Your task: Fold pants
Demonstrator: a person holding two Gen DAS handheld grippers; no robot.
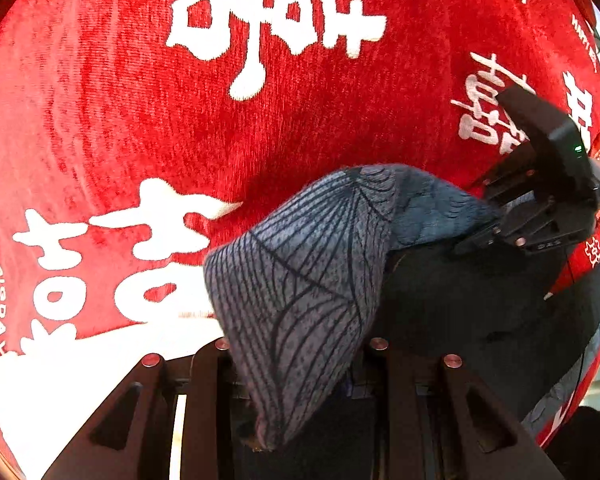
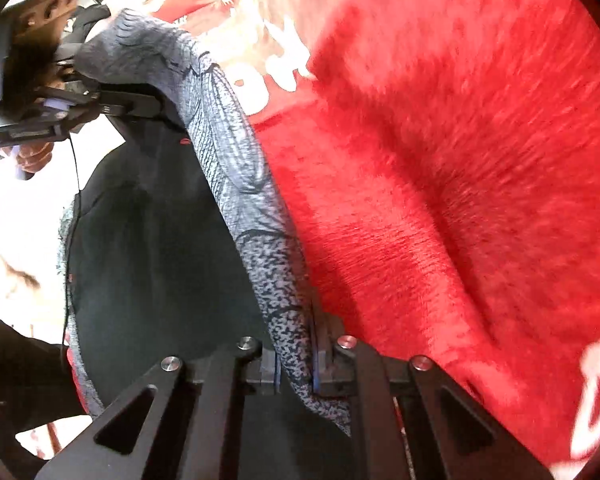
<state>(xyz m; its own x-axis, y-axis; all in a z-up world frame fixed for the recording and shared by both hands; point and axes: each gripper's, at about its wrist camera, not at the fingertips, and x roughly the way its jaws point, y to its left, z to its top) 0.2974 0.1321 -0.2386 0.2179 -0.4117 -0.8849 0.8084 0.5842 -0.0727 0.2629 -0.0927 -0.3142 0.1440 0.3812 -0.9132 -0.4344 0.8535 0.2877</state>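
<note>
The pants (image 1: 300,280) are blue-grey with a dark line pattern and a dark inner side (image 1: 460,300). They hang lifted above a red blanket. My left gripper (image 1: 300,356) is shut on a thick fold of the fabric at the bottom of the left wrist view. At the right of that view my right gripper (image 1: 488,236) pinches the other end of the same edge. In the right wrist view the pants (image 2: 228,152) run as a stretched band from my right gripper (image 2: 296,356), shut on the hem, up to the left gripper (image 2: 112,104) at the upper left.
A red plush blanket (image 1: 140,120) with large white characters covers the surface under the pants and fills the right wrist view (image 2: 460,160), where it is blurred. A person's hand (image 2: 32,156) holds the left gripper. A thin black cable (image 2: 74,200) hangs beside it.
</note>
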